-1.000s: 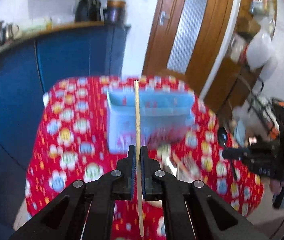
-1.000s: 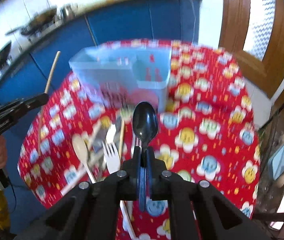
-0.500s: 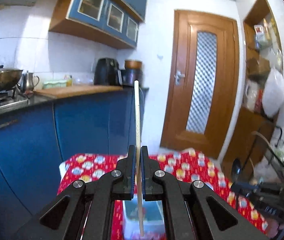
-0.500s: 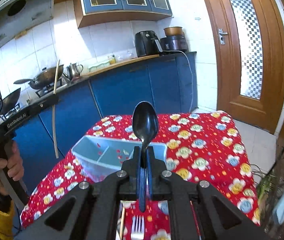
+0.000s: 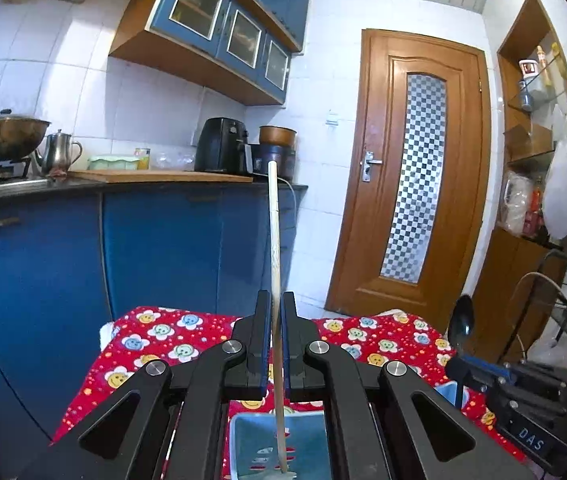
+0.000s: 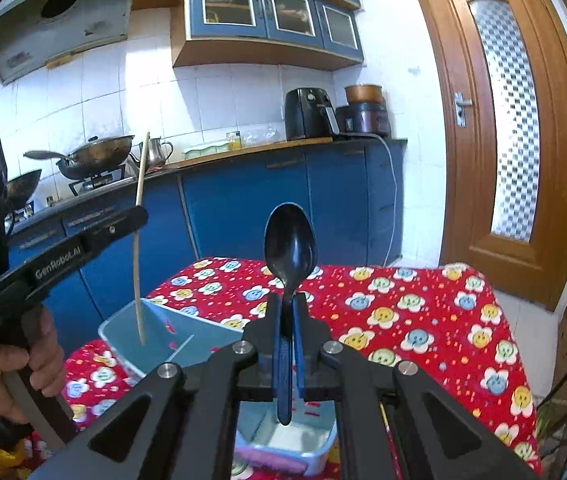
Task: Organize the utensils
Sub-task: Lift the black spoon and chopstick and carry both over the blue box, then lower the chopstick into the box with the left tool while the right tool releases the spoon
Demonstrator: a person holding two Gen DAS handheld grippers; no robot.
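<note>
My left gripper [image 5: 276,312] is shut on a wooden chopstick [image 5: 274,240] held upright, its lower end inside the light blue organizer bin [image 5: 243,440]. In the right wrist view the chopstick [image 6: 138,248] dips into the bin's [image 6: 123,332] left compartment, held by the left gripper [image 6: 137,216]. My right gripper [image 6: 287,308] is shut on a black spoon [image 6: 289,244], bowl up, handle end hanging over a smaller compartment [image 6: 291,436]. The spoon [image 5: 460,322] shows at right in the left wrist view.
The bin stands on a table with a red flowered cloth [image 6: 423,320]. Blue kitchen cabinets [image 6: 263,208] with a worktop, air fryer [image 6: 309,114] and wok [image 6: 95,154] stand behind. A wooden door [image 5: 411,176] is to the right. A shelf unit [image 5: 531,160] is at far right.
Both grippers have tilted up from looking down at the table to looking level. Both have come down over the bin, and the chopstick's and spoon's lower ends now reach into it.
</note>
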